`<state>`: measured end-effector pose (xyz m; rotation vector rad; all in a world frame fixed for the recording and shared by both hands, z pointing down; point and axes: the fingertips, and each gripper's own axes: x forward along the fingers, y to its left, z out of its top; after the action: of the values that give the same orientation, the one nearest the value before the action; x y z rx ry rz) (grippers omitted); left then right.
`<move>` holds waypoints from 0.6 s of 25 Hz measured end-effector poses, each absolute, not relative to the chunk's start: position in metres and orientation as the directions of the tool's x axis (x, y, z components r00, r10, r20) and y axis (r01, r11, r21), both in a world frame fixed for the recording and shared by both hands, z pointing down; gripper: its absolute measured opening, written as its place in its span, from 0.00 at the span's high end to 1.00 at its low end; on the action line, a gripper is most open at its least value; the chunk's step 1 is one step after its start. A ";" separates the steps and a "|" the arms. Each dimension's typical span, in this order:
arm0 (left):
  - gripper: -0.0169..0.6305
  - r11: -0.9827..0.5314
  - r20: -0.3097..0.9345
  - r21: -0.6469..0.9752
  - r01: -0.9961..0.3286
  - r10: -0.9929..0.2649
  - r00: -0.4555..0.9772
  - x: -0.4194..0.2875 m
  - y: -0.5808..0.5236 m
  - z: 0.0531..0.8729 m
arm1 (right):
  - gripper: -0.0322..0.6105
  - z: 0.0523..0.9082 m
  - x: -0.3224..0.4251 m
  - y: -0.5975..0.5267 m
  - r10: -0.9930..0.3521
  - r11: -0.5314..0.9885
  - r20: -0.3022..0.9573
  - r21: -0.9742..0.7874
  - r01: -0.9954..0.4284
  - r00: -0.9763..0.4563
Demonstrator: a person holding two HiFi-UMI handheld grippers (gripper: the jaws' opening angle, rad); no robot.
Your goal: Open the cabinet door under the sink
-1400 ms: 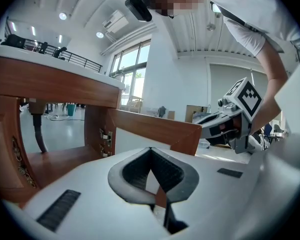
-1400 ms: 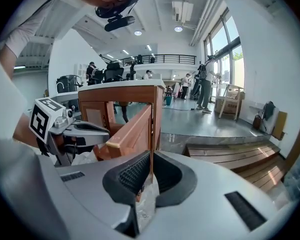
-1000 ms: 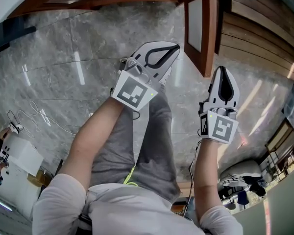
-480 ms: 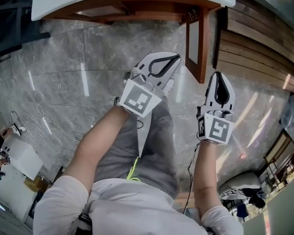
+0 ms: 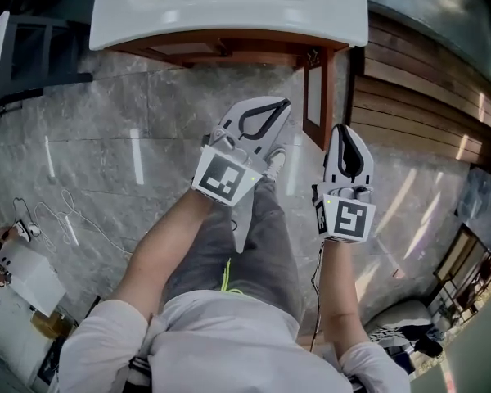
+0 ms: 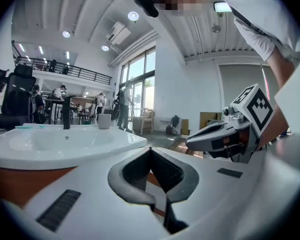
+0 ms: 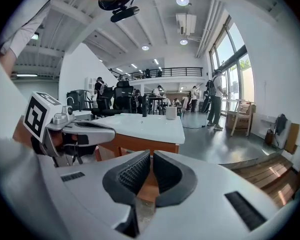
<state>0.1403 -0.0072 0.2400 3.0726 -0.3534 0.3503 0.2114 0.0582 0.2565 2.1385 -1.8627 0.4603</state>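
A white sink (image 5: 229, 11) sits on a wooden cabinet (image 5: 221, 49) at the top of the head view. A wooden-framed panel (image 5: 315, 97) juts from the cabinet's right corner over the floor; I cannot tell whether it is the door. My left gripper (image 5: 270, 115) hovers shut just below the cabinet front, holding nothing. My right gripper (image 5: 349, 142) is shut and empty, right of the panel. In the left gripper view the shut jaws (image 6: 151, 151) point at the sink (image 6: 55, 144). The right gripper view shows shut jaws (image 7: 151, 156) below the sink (image 7: 145, 126).
Grey marble floor (image 5: 106, 154) lies all round. Loose cables (image 5: 65, 211) and a white box (image 5: 24, 273) sit at the left. A slatted wooden wall (image 5: 425, 97) runs along the right. A dark tap (image 6: 66, 116) and a cup (image 6: 104, 121) stand on the sink.
The sink and cabinet have come further into the head view, and both grippers now sit nearer the cabinet front. Both jaws stay shut.
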 end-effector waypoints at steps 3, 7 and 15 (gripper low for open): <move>0.96 -0.964 0.209 0.001 -0.267 -0.261 0.942 0.128 -0.019 0.211 | 0.88 0.233 0.197 0.048 -0.913 -0.124 0.395 -0.024 -0.992 0.105; 0.96 -0.952 0.211 -0.009 -0.307 -0.302 0.930 0.114 -0.028 0.175 | 0.88 0.195 0.181 0.032 -0.929 -0.085 0.363 -0.034 -0.996 0.067; 0.96 -0.917 0.142 -0.012 -0.399 -0.397 0.907 0.093 -0.034 0.092 | 0.88 0.120 0.169 0.020 -0.957 -0.030 0.289 -0.076 -0.997 0.006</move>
<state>0.0931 -0.0337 0.0916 3.0505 -0.6365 0.2217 0.1685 0.0196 0.1201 2.1163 -2.0772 0.3948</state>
